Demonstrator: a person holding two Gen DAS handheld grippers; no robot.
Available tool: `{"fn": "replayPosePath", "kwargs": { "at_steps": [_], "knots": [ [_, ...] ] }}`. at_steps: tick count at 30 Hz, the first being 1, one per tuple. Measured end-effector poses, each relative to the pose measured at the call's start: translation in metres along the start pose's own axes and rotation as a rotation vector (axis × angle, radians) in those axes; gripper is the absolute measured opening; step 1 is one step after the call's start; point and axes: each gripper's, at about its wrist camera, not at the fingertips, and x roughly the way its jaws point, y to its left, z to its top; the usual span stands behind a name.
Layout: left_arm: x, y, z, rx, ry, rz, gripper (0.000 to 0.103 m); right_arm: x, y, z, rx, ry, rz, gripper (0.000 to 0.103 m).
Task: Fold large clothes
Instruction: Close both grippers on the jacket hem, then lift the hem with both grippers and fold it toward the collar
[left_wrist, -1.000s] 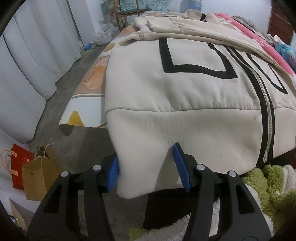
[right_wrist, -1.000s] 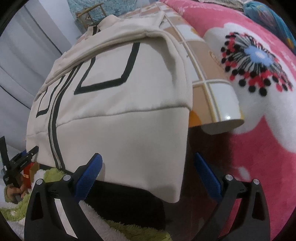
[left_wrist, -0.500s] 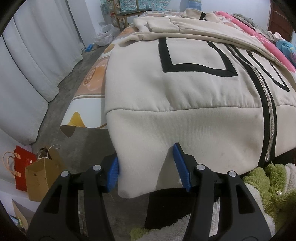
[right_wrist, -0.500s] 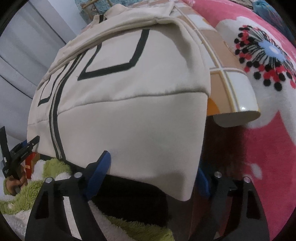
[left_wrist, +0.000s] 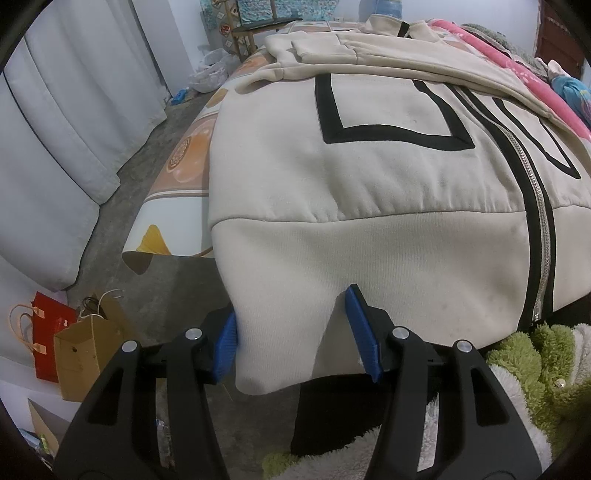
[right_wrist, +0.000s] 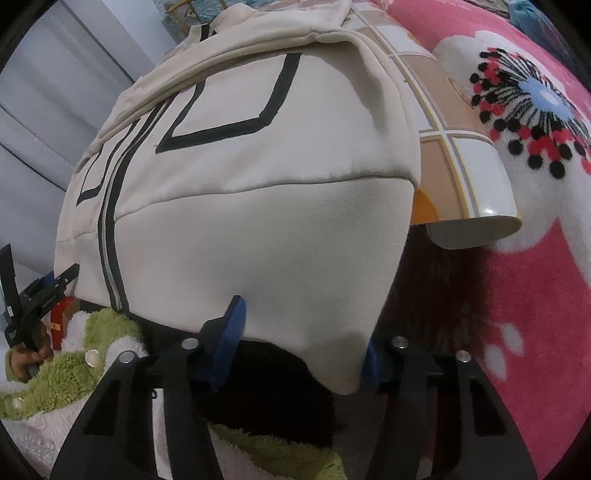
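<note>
Both grippers, left gripper (left_wrist: 295, 332) and right gripper (right_wrist: 301, 332) (jaws just closing), pinch the jacket (left_wrist: 369, 177) hem.

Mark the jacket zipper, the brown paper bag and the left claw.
jacket zipper (left_wrist: 540, 236), left wrist view, on the metal teeth mid-run.
brown paper bag (left_wrist: 83, 350), left wrist view, on its front face.
left claw (left_wrist: 291, 341), left wrist view, midway between the blue pads.

A cream zip-up jacket (left_wrist: 369, 184) with black outlined rectangles lies on the bed (left_wrist: 181, 192), its hem hanging over the edge. The left hand-held gripper (left_wrist: 295, 339) pinches the hem's left corner between blue pads. Paper bags (left_wrist: 74, 350) stand on the floor.
</note>
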Motion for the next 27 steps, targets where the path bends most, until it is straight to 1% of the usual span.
{"fn": "replayPosePath", "kwargs": {
  "at_steps": [10, 13, 16, 17, 18, 20, 21, 23, 25, 27],
  "knots": [
    [-0.002, 0.0, -0.004, 0.0, 0.0, 0.005, 0.053, -0.008, -0.001, -0.004, -0.025, -0.012, -0.011, 0.034],
    [-0.004, 0.001, -0.008, 0.0, 0.002, 0.003, 0.051, -0.011, -0.001, -0.006, -0.029, -0.021, -0.013, 0.028],
    [-0.006, 0.001, -0.012, 0.015, 0.003, 0.011, 0.044, -0.015, -0.001, -0.009, -0.028, -0.036, -0.007, 0.021],
    [-0.007, 0.001, -0.014, 0.018, 0.002, 0.013, 0.039, -0.017, -0.001, -0.01, -0.026, -0.042, -0.003, 0.017],
    [-0.009, 0.001, -0.016, 0.023, -0.001, 0.02, 0.036, -0.018, -0.001, -0.01, -0.026, -0.046, 0.002, 0.016],
    [-0.015, 0.003, -0.019, 0.021, -0.019, 0.031, 0.026, -0.023, 0.0, -0.011, -0.028, -0.06, 0.013, 0.011],
    [-0.017, 0.003, -0.02, 0.025, -0.025, 0.031, 0.023, -0.027, 0.0, -0.012, -0.03, -0.07, 0.023, 0.01],
    [-0.022, 0.003, -0.022, 0.033, -0.04, 0.03, 0.013, -0.033, 0.0, -0.013, -0.033, -0.085, 0.035, 0.008],
    [-0.03, 0.002, -0.022, 0.046, -0.069, 0.016, 0.008, -0.041, 0.0, -0.013, -0.03, -0.102, 0.067, 0.007],
    [-0.04, 0.002, -0.021, 0.062, -0.103, 0.001, 0.006, -0.052, 0.0, -0.012, -0.015, -0.125, 0.112, 0.007]
  ]
}}
